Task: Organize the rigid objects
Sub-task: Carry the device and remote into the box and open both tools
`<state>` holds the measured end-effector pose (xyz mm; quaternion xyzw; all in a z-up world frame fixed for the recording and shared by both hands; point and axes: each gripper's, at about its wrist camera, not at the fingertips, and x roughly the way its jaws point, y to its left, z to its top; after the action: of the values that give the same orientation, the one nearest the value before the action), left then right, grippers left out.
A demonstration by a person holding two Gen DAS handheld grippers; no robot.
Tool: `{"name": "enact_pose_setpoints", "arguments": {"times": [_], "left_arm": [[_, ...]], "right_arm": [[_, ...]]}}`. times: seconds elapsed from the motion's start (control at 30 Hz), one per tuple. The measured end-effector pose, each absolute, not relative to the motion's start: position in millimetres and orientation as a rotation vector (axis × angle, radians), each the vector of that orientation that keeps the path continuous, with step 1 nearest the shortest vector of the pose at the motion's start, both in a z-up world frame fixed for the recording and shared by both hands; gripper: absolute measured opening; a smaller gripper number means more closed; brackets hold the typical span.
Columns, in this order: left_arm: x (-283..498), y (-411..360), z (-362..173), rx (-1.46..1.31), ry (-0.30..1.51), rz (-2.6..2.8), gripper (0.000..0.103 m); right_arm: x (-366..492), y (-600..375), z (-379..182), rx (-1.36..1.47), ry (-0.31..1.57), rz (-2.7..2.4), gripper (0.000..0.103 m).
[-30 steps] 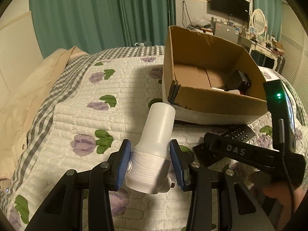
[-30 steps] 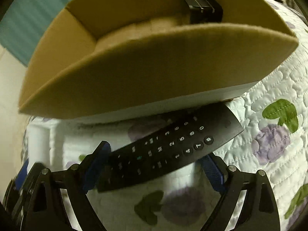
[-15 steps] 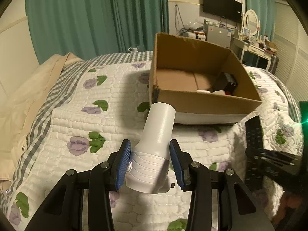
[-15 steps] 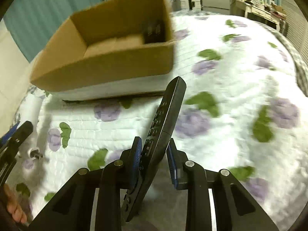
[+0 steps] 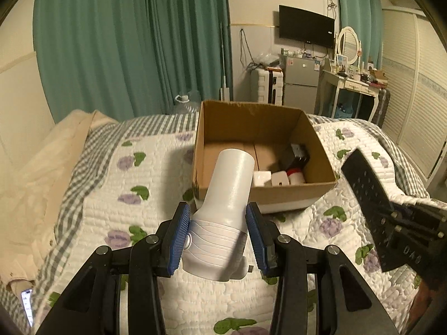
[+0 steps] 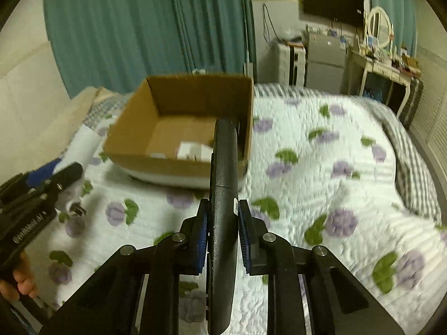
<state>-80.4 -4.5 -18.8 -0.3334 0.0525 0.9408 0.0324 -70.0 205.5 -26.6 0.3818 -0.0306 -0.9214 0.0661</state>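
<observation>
Black and slim, the plastic remote control (image 6: pixel 225 195) has left the floral quilted bed (image 6: pixel 321 167): a second ago it lay flat against the brown cardboard box (image 6: pixel 178 128), now it rides edge-on, clamped in the right gripper (image 6: pixel 222 233), aimed at that box. Both loads look ready to drop in. The left gripper (image 5: pixel 219 233), held level, still squeezes the white plastic flared-base cylinder (image 5: pixel 227 201) short of the box's near wall.

Left tongs (image 5: pixel 218 233) and right tongs (image 6: pixel 222 230) both clamped, raised.

Remote (image 6: pixel 225 184) now raised, edge-on.
</observation>
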Motion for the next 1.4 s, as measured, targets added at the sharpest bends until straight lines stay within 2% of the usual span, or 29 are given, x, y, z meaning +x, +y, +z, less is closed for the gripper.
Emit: {"name": "enact_pose_setpoints", "arguments": {"times": [0.27,0.5,0.87,0.97,1.0,1.03,1.4], "left_arm": [[-112.2,4.4,4.6,-0.985,0.173,2.907,0.042],[-169.8,8.1,18.6,-0.968,0.184,2.92,0.042],[-237.9,25.6,-40.9,-1.135,0.224,2.853,0.043],[-239.8,28.2,-46.8,-1.139,0.226,2.84,0.05],[-239.6,30.0,-46.3,-1.137,0.242,2.846,0.062],[-239.1,30.8,-44.9,-1.131,0.256,2.856,0.064],[-239.1,23.2,-35.3,-1.078,0.282,2.936,0.064]], "right_arm": [[-100.1,196.7,31.7,0.975,0.004,-2.79,0.019],[-154.4,186.2,52.9,0.899,0.045,-2.754,0.019],[-209.6,186.3,2.0,0.979,0.023,-2.685,0.019],[-215.2,189.6,-8.5,1.004,0.003,-2.67,0.019],[-217.1,190.6,-9.7,1.006,0.0,-2.666,0.019],[-218.1,191.3,-9.5,1.003,-0.003,-2.666,0.019],[-254.3,179.7,-19.1,1.024,-0.007,-2.595,0.019]]}}
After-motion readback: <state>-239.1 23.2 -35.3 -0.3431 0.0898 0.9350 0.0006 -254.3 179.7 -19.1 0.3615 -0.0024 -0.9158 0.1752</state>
